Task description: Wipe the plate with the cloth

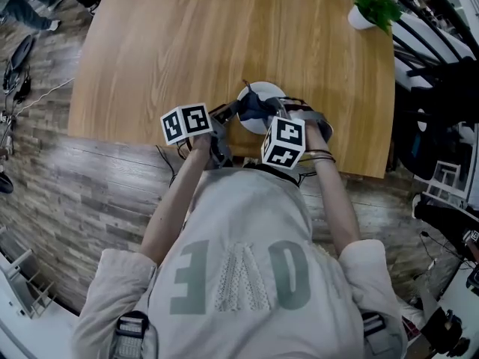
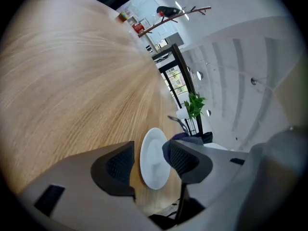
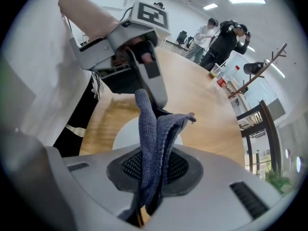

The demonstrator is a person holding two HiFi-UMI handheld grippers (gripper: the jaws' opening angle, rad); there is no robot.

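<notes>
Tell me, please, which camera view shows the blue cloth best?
The right gripper view: the cloth fills the middle, pinched between the jaws of the right gripper, its weave clear. The head view shows only a small dark bundle at the plate. The left gripper view shows a dark edge behind one jaw.

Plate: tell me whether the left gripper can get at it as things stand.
Probably yes. The left gripper is open, the plate lies just ahead of its jaws, nothing between; the cloth held by the right gripper hangs aside.

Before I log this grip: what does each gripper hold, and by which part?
Right gripper pinches the cloth by a bunched fold; left gripper holds nothing, jaws open.
</notes>
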